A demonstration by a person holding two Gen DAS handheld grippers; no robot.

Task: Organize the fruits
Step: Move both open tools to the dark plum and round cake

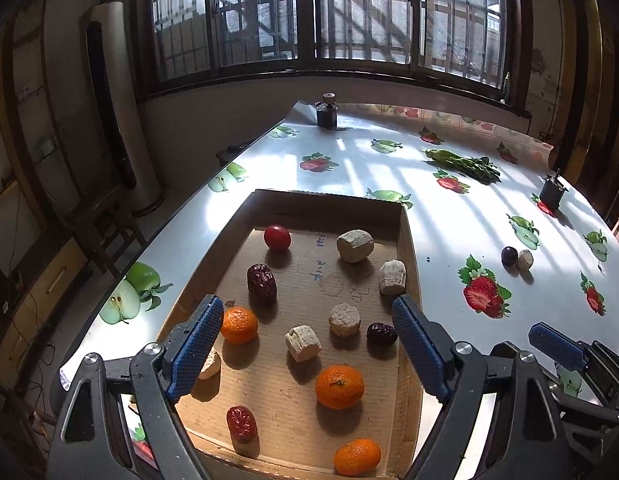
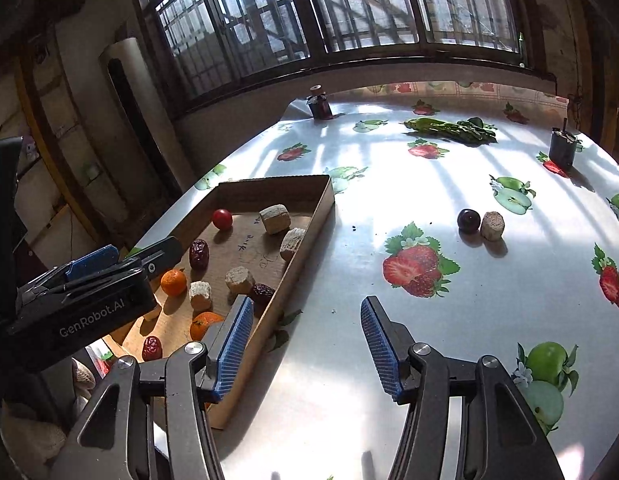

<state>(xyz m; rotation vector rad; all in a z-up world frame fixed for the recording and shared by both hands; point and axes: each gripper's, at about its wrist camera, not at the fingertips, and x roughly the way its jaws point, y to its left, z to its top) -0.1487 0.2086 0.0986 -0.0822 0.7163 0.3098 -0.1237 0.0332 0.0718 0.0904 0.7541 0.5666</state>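
A shallow cardboard tray [image 1: 409, 240] [image 2: 321, 208] on the table holds three oranges [image 1: 339, 386], red dates [image 1: 261, 283], a red tomato [image 1: 277, 237] and several beige chunks [image 1: 355, 245]. My left gripper [image 1: 309, 348] is open and empty, hovering over the tray's near half. My right gripper [image 2: 305, 348] is open and empty over bare table, just right of the tray. A dark plum [image 2: 468, 220] [image 1: 509, 256] and a beige chunk [image 2: 492, 225] lie together on the table, far ahead of the right gripper.
The table has a glossy fruit-print cloth [image 2: 389, 184]. Green vegetables [image 2: 449, 128] lie at the far side. Two dark small containers stand at the back [image 2: 320, 105] and the far right [image 2: 562, 148]. The table edge runs left of the tray.
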